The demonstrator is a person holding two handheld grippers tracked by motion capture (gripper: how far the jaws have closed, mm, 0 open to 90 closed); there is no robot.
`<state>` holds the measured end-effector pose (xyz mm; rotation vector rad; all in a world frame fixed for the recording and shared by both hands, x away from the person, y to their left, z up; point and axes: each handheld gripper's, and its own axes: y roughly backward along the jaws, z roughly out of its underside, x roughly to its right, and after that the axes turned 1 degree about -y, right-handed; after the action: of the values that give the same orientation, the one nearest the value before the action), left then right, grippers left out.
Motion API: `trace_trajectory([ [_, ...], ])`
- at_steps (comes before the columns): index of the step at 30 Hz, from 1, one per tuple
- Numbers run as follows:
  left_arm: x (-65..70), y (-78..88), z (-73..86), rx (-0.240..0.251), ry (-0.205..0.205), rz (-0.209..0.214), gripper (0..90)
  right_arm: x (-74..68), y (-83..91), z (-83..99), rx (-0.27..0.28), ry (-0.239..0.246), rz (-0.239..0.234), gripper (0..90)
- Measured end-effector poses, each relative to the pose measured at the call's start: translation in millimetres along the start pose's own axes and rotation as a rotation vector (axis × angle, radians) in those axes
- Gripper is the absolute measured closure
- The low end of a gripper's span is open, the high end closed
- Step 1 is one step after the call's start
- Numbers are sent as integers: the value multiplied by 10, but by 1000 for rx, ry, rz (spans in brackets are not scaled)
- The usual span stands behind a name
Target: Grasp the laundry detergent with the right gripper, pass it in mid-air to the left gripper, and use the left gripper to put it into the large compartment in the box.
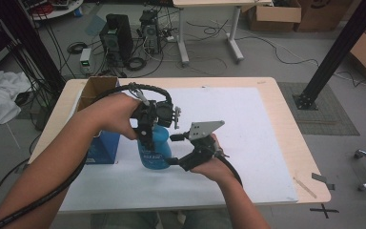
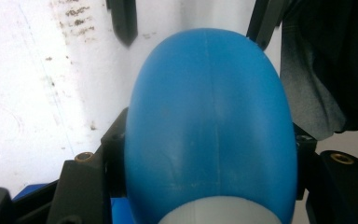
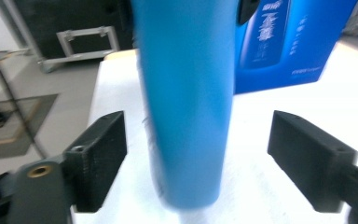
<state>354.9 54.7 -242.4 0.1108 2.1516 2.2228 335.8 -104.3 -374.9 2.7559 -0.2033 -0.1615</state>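
Blue plastic fills the left tool (image 1: pixel 148 143), which pinches the bottle (image 1: pixel 153 148) from above, while the right tool (image 1: pixel 174 161) (jaws spread, clear of it) flanks its base over the white tabletop (image 1: pixel 248 143), beside a blue box (image 1: pixel 104 145).

Over the white mat (image 1: pixel 248 143), the left gripper (image 1: pixel 145 138) clamps the blue bottle (image 1: pixel 153 148) from above; the right gripper (image 1: pixel 174 150) sits beside its base
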Motion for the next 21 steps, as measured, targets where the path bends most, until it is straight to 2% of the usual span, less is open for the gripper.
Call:
trace_trajectory([
  [1,-3,4,8,2,4,-1,387,9,32,-6,-10,-1,-24,256],
  [2,-10,13,14,-1,4,-2,387,12,66,-10,-8,3,-22,249],
  [4,-18,24,25,-1,8,-2,387,11,101,-20,-18,-4,-13,238],
  [5,-27,39,34,-5,12,-2,387,16,171,-43,-37,-13,0,213],
  [11,-46,109,72,-2,28,-6,387,25,312,-96,-114,-22,43,148],
  [18,-66,196,111,-9,46,-5,387,42,424,-197,-314,-53,73,146],
  [21,-85,232,142,-9,61,-5,386,44,470,-244,-396,-59,105,147],
])
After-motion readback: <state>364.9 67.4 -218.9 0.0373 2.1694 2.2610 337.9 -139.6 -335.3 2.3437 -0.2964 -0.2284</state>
